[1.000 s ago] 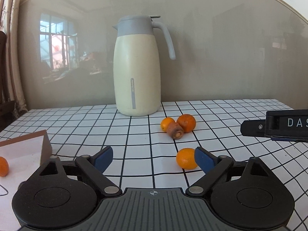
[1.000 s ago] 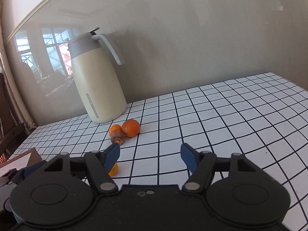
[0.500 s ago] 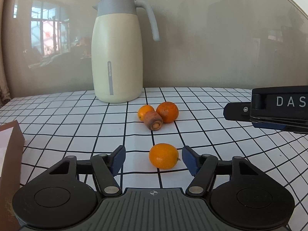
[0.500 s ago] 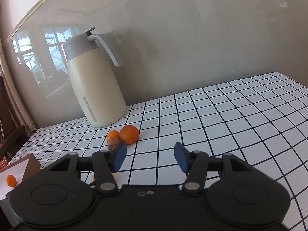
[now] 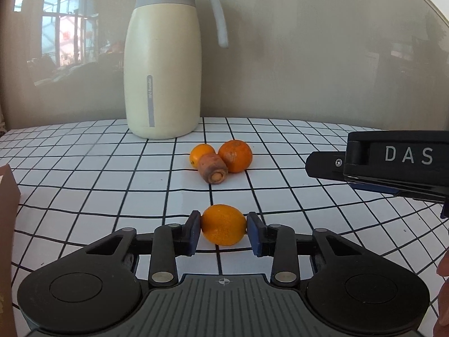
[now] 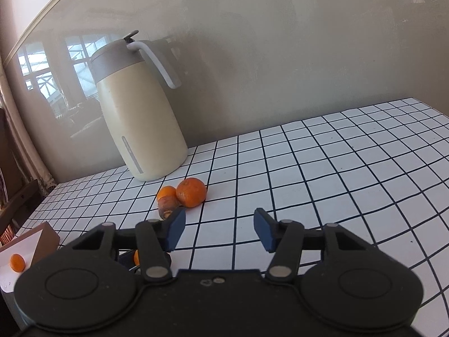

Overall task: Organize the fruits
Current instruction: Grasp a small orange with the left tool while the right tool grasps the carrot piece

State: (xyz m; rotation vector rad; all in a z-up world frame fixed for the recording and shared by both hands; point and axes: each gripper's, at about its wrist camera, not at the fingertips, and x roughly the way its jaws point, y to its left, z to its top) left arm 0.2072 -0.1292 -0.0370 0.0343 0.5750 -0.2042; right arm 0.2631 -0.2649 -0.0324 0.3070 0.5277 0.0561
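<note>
One small orange (image 5: 223, 224), at 6 o'clock from the jug (image 5: 164, 56) on the checked counter (image 5: 84, 174), sits pinched across its middle as the left gripper (image 5: 223, 231) jaws have just been closing; light, firm, roll-prone. The right gripper (image 6: 219, 229) gapes half-open, empty.

right gripper (image 6: 219, 229) open over checked table (image 6: 336, 168), oranges (image 6: 191, 192) beside jug (image 6: 140, 123)
</note>
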